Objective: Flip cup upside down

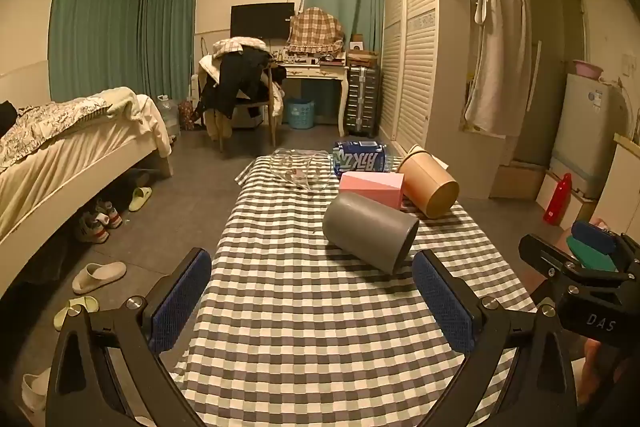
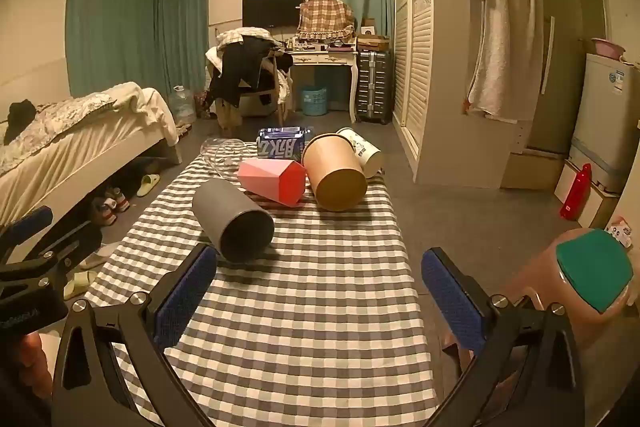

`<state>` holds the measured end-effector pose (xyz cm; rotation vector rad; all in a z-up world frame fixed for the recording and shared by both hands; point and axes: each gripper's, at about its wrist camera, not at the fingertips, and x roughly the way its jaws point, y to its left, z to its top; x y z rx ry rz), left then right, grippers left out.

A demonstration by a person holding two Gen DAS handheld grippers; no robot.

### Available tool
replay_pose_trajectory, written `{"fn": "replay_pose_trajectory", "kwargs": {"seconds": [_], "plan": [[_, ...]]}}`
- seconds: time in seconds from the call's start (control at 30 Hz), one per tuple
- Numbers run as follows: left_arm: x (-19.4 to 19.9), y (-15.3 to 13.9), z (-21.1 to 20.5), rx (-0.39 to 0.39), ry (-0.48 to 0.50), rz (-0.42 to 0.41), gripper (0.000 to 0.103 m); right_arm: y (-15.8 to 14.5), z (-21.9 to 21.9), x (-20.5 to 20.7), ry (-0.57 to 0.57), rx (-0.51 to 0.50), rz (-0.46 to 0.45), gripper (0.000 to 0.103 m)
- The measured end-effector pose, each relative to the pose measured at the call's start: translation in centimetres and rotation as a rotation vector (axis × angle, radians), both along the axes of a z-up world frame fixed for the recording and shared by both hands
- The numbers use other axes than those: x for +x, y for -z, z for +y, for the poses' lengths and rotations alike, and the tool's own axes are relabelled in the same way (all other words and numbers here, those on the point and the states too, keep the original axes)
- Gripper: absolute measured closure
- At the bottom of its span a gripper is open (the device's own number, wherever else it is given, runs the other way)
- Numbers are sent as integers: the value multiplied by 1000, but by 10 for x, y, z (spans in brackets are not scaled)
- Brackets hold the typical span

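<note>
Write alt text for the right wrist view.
A grey cup lies on its side on a checked tablecloth, mouth toward the open, empty right gripper. Behind it lie a pink cup, a tan cup and a white printed cup.

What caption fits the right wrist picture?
Open right gripper faces a grey cup lying on its side on the checked table.

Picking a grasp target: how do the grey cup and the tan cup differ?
The grey cup is dark grey and straight-sided; the tan cup is cardboard-brown and tapers toward its base. The grey cup lies nearest both grippers; the tan cup lies farther back, beside the pink cup. The tan cup looks wider at its mouth. Both lie on their sides on the checkered tablecloth, mouths facing the cameras.
</note>
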<state>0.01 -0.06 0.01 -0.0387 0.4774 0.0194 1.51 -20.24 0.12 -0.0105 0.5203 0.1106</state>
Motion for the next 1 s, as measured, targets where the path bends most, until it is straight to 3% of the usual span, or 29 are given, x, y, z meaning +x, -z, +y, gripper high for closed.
{"fn": "replay_pose_trajectory", "kwargs": {"seconds": [1.0], "plan": [[1, 0, 3, -8, -1, 11, 0, 4, 3, 3, -6, 2, 15, 0]]}}
